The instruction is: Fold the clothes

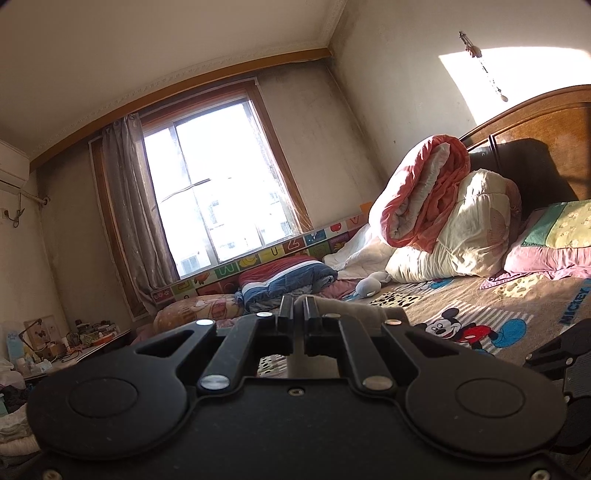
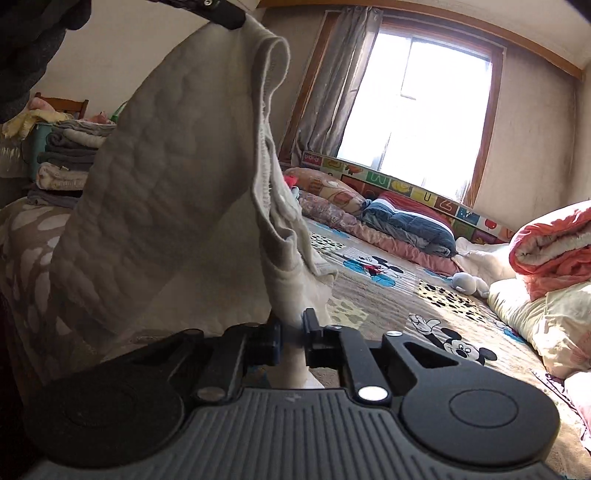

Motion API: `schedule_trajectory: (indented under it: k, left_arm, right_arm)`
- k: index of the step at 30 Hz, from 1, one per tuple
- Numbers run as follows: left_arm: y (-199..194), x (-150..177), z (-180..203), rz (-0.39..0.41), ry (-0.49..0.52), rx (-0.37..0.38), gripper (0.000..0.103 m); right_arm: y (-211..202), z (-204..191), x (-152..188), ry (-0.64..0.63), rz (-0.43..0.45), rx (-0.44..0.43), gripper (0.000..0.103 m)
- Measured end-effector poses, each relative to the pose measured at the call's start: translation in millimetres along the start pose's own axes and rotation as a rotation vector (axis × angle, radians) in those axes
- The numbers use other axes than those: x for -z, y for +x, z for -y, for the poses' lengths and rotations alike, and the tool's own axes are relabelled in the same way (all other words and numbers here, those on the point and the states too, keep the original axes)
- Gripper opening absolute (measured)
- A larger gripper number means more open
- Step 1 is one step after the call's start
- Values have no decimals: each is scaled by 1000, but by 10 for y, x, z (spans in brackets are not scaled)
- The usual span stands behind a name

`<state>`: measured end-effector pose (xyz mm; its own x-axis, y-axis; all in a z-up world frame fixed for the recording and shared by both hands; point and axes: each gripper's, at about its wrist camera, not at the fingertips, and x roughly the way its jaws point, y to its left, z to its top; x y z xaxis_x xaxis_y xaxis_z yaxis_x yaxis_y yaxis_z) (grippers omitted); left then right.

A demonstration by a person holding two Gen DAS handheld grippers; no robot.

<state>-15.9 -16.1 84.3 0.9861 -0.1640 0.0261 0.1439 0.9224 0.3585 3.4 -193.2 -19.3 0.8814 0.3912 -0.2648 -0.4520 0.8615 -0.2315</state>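
Gripping grey garment (image 2: 159,192) (both grippers)

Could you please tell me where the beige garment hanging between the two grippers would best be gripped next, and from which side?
The beige garment hangs from the left gripper at its top corner, and the right gripper pinches a lower edge. I'd probably regrip the stitched hem partway down, coming in from the window side, since that folded edge faces outward and hangs free.

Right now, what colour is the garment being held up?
Pale grey-beige garment, best seen in the right wrist view.
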Motion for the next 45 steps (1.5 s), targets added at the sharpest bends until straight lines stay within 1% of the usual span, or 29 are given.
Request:
schedule_trajectory:
  k: [4, 8, 13, 18, 23, 25, 29, 33, 41, 45]
  left_arm:
    - [-75, -46, -61, 0, 8, -20, 4]
    - [-155, -120, -92, 4, 41, -39, 4]
    - [-297, -209, -133, 9, 89, -57, 4]
    - [-456, -254, -132, 16, 94, -57, 3]
    - [-462, -170, -82, -1, 82, -37, 3]
    - [-386, -91, -58, -22, 80, -29, 4]
    - [-168, 94, -8, -77, 83, -18, 3]
    - [179, 330, 5, -136, 85, -19, 4]
    - [943, 694, -36, -234, 48, -6, 3]
    - [1260, 871, -38, -277, 49, -1, 3]
  right_arm:
    - [-164, 170, -124, 47, 58, 16, 8]
    - [-360, 346, -296, 84, 122, 36, 8]
    - [-632, 532, -560, 70, 193, 70, 8]
    - [-988, 633, -738, 55, 247, 65, 8]
    - [-1214, 651, -755, -10, 217, 42, 8]
    - [-1200, 654, -732, -33, 186, 33, 8]
    - [-1004, 644, -636, -60, 113, 25, 7]
    - [-579, 662, -543, -64, 29, 17, 7]
    - [271, 752, -476, -67, -98, 18, 7]
    - [660, 827, -423, -69, -157, 6, 7]
